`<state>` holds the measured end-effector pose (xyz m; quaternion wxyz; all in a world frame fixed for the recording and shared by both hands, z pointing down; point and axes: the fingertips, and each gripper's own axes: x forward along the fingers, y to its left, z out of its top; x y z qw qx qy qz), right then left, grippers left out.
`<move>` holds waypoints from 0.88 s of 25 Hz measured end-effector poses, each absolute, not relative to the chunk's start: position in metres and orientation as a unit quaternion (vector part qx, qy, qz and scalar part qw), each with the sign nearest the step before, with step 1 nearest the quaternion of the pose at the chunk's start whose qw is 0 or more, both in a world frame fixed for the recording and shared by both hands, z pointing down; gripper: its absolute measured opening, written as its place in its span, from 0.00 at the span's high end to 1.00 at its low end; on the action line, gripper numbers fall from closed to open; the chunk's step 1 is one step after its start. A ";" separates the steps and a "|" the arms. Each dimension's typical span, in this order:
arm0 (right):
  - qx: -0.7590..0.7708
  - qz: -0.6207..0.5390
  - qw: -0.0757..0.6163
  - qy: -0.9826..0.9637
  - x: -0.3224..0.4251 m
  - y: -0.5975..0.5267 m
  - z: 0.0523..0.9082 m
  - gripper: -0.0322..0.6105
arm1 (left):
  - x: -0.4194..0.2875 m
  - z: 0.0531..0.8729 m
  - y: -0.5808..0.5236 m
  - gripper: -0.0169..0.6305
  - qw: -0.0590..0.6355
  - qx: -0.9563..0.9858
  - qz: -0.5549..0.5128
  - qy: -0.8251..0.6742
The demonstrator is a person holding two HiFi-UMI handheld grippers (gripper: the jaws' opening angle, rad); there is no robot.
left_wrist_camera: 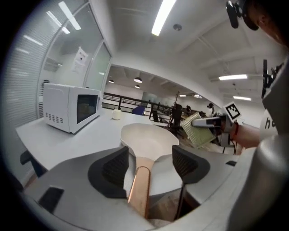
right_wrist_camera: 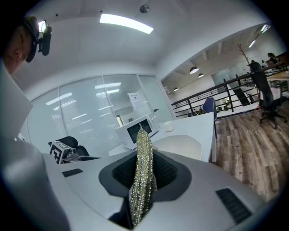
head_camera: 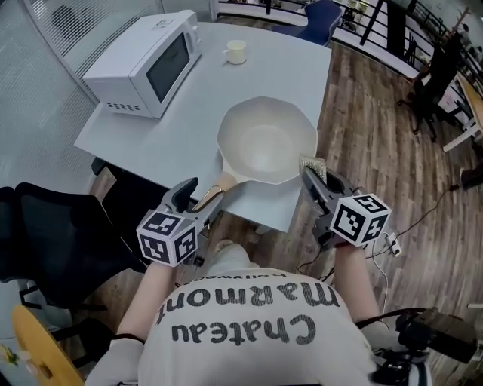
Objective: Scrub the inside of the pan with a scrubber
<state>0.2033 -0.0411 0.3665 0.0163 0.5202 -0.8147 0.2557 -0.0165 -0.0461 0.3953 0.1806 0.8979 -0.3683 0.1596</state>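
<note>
A cream pan (head_camera: 267, 143) sits on the white table (head_camera: 204, 98) near its front edge, its wooden handle (head_camera: 212, 197) pointing toward me. My left gripper (head_camera: 199, 199) is open, and the handle (left_wrist_camera: 140, 187) lies between the jaws with neither pad touching it. In the left gripper view the pan (left_wrist_camera: 149, 137) lies just ahead of that gripper (left_wrist_camera: 149, 164). My right gripper (head_camera: 315, 181) hovers at the pan's right rim, shut on a greenish mesh scrubber (head_camera: 312, 163). In the right gripper view the scrubber (right_wrist_camera: 143, 176) stands edge-on between the pads of the gripper (right_wrist_camera: 144, 173).
A white microwave (head_camera: 147, 64) stands at the table's back left, with a white cup (head_camera: 235, 51) behind the pan. A black chair (head_camera: 53, 241) is to my left, a blue chair (head_camera: 321, 19) beyond the table. Wooden floor lies on the right.
</note>
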 end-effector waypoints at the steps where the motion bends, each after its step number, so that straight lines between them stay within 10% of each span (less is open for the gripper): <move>1: 0.519 0.262 0.016 -0.813 0.200 -0.046 0.371 0.86 | -0.014 0.401 -0.049 0.52 0.169 0.900 0.187 -0.356; 22: 0.448 0.307 0.015 -0.839 0.127 -0.183 0.403 0.86 | 0.033 0.493 -0.089 0.49 0.156 0.886 0.406 -0.159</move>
